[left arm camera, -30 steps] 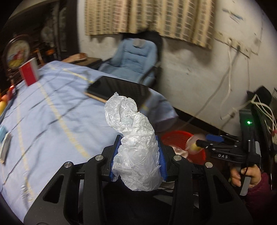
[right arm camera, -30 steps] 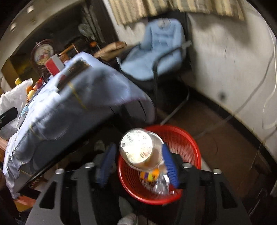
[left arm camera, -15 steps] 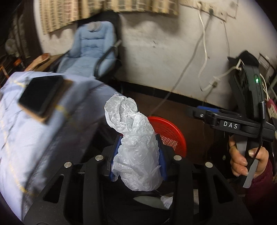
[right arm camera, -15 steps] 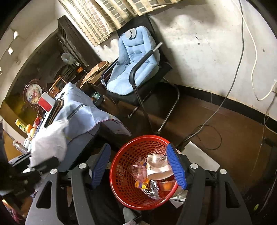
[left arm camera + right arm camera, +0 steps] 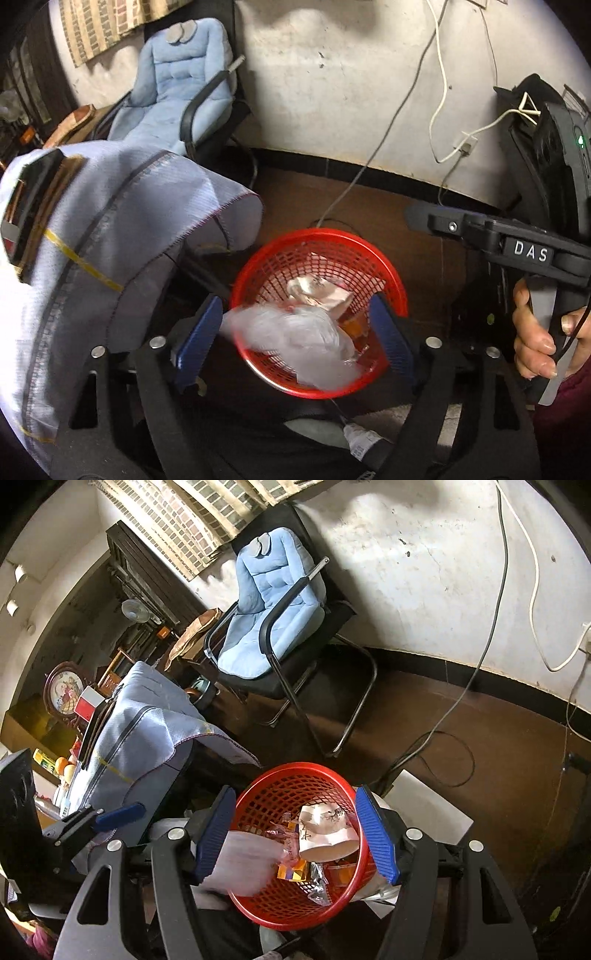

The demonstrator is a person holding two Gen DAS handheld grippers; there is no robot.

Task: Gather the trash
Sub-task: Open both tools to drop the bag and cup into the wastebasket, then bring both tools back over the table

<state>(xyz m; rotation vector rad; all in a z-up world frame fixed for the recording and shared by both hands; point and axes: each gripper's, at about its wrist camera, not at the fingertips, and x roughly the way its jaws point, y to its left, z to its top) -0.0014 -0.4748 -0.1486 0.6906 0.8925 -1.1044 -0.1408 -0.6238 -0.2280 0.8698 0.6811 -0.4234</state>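
The left claw [image 5: 295,332] is opening, its jaws clear of the crumpled white plastic bag [image 5: 295,343], which is dropping into the red mesh plastic basket [image 5: 391,280]; the right claw [image 5: 295,834] is hanging open, empty; staying centred over the rim should keep the bag from spilling.

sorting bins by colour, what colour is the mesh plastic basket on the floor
Red, clearest in the right wrist view.

Two tongs [image 5: 295,336] [image 5: 297,832]. One red basket [image 5: 391,280] below them, one white bag [image 5: 295,339] between the left tongs, one crushed cup [image 5: 325,832], one blue chair [image 5: 273,605] beyond, one bench [image 5: 92,236].
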